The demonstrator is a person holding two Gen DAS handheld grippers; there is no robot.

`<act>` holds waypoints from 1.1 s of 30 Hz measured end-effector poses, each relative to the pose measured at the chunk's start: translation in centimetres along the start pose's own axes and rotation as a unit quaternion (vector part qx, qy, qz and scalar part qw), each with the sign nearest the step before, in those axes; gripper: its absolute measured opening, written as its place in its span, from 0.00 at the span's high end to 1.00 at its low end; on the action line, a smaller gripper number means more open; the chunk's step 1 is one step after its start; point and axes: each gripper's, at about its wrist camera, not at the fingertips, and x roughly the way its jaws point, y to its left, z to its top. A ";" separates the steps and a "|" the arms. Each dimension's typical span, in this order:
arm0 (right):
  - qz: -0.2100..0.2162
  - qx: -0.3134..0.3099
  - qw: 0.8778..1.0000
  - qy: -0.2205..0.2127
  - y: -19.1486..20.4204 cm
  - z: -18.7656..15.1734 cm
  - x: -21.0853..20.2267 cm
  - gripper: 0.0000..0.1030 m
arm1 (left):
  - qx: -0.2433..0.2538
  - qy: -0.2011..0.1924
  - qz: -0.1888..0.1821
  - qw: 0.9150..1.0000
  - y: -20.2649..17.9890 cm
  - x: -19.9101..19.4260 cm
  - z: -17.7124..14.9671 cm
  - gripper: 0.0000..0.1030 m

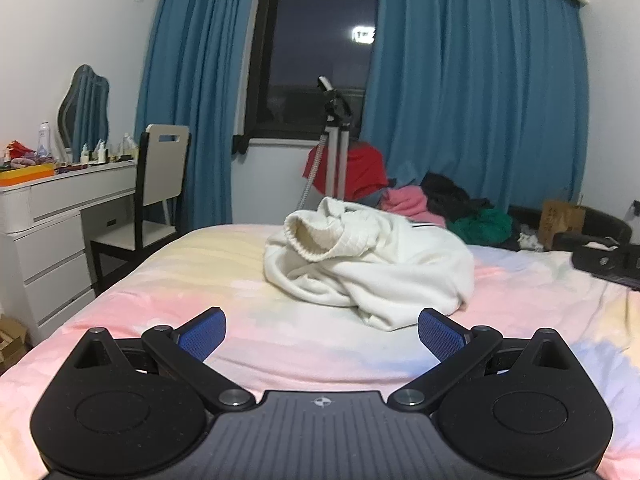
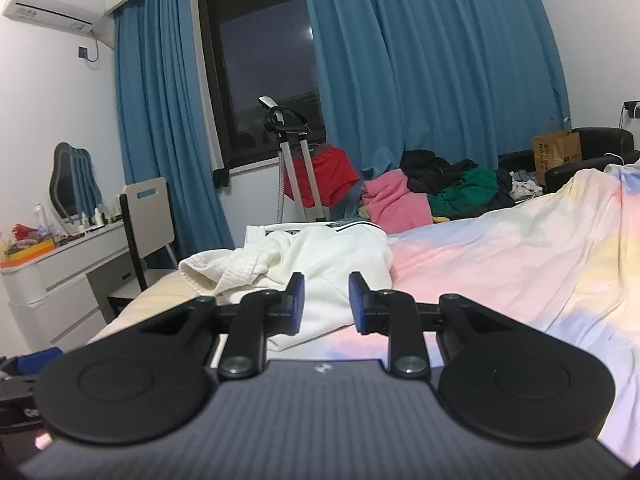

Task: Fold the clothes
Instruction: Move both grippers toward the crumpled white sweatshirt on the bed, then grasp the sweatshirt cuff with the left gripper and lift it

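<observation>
Both claws [image 1: 322, 334] [image 2: 326, 304] low, near-level.

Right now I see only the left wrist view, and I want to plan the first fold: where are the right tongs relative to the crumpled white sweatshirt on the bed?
Observer: The right tongs sit at the near edge of the crumpled white sweatshirt. Its fabric shows through the gap between them.
Operator: Gripping it?
Observer: No, the blue pads stand narrowly apart and are not pressing the cloth.
Operator: Where is the sleeve cuff?
Observer: The ribbed cuff lies left of the tongs, toward the side edge of the pastel-sheeted bed.
</observation>
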 end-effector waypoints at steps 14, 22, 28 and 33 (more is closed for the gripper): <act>-0.021 0.062 0.997 0.037 -2.8 -0.8 2.4 0.72 | -0.087 0.060 0.005 0.994 1.9 16.1 4.9 0.03; -0.015 0.109 0.991 0.072 -4.8 -3.0 7.0 0.72 | -0.122 0.030 0.045 0.991 2.7 27.1 5.3 0.15; -0.005 0.128 0.986 0.106 -5.4 -4.9 10.2 0.72 | -0.107 -0.015 0.019 0.994 2.4 30.6 5.7 0.46; -0.003 0.128 0.985 0.117 -5.2 -5.7 11.6 0.72 | -0.076 -0.033 0.032 0.996 1.1 31.0 6.9 0.91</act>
